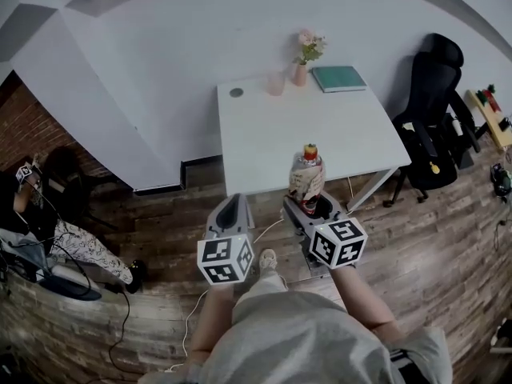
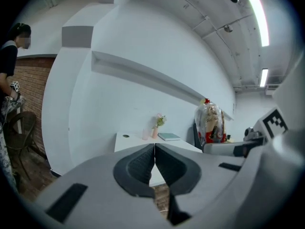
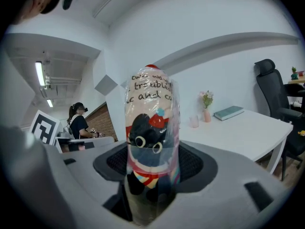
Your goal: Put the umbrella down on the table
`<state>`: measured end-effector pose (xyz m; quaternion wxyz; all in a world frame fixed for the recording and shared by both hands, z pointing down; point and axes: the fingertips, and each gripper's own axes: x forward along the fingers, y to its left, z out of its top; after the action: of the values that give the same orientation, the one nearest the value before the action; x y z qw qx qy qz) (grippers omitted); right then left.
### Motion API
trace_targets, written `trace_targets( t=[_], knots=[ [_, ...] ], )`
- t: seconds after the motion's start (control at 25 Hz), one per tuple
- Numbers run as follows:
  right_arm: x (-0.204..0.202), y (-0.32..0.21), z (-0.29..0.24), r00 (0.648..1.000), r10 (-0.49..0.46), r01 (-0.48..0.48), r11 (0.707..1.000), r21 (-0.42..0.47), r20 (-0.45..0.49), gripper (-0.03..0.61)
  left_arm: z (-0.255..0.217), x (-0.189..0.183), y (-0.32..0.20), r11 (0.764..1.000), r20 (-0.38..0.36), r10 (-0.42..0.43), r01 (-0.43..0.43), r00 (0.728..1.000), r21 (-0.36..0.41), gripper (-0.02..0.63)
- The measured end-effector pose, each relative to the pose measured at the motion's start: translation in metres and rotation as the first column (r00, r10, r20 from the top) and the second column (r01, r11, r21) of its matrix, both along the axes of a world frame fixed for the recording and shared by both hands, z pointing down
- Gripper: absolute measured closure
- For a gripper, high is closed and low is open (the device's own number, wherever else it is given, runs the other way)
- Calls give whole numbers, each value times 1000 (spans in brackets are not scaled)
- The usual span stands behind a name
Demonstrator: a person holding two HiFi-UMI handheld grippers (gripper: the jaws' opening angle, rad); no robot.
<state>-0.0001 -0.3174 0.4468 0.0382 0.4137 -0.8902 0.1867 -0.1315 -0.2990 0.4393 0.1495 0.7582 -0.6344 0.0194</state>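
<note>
A folded umbrella (image 1: 308, 176) in a clear plastic sleeve, printed with a black cartoon figure and a red tip, stands upright between the jaws of my right gripper (image 1: 309, 207). In the right gripper view the umbrella (image 3: 151, 123) fills the middle, and the right gripper (image 3: 152, 165) is shut on its lower part. My left gripper (image 1: 233, 211) hangs beside it with nothing in it; in the left gripper view the left gripper (image 2: 154, 162) has its pads pressed together, and the umbrella (image 2: 210, 123) shows to the right. The white table (image 1: 336, 138) lies just ahead of both grippers.
At the table's far edge stand a pink vase with flowers (image 1: 302, 69), a pink cup (image 1: 275, 84), a green book (image 1: 338, 78) and a small dark disc (image 1: 236, 92). A black office chair (image 1: 432, 126) stands to the right. A seated person (image 1: 48, 230) is at the left, by a brick wall.
</note>
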Motion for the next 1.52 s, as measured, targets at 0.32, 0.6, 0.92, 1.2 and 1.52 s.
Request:
trace_targets(
  t=[0.32,0.6,0.92,1.2,1.52],
  knots=[
    [-21,-83,-1,1000,16,-16,1000,-8,-20,311,-1,-24,-79,1000,-4,19,-20,1000,-10,606],
    [-35,-136,8,999,17,-18,999,-33,-29,311,9,-36,-130,999,-15,25,-26,1000,-39,606],
    [-49,-189,32,998,14,-19,997,-73,-63,311,24,-47,-174,997,-7,40,-40,999,-65,606],
    [-56,-226,64,993,-2,-14,990,-137,-118,311,35,-51,-201,995,-5,49,-49,999,-86,606],
    [-64,-260,100,984,-23,-17,975,-220,-176,311,51,-54,-220,991,-11,58,-59,998,-121,606]
  ],
)
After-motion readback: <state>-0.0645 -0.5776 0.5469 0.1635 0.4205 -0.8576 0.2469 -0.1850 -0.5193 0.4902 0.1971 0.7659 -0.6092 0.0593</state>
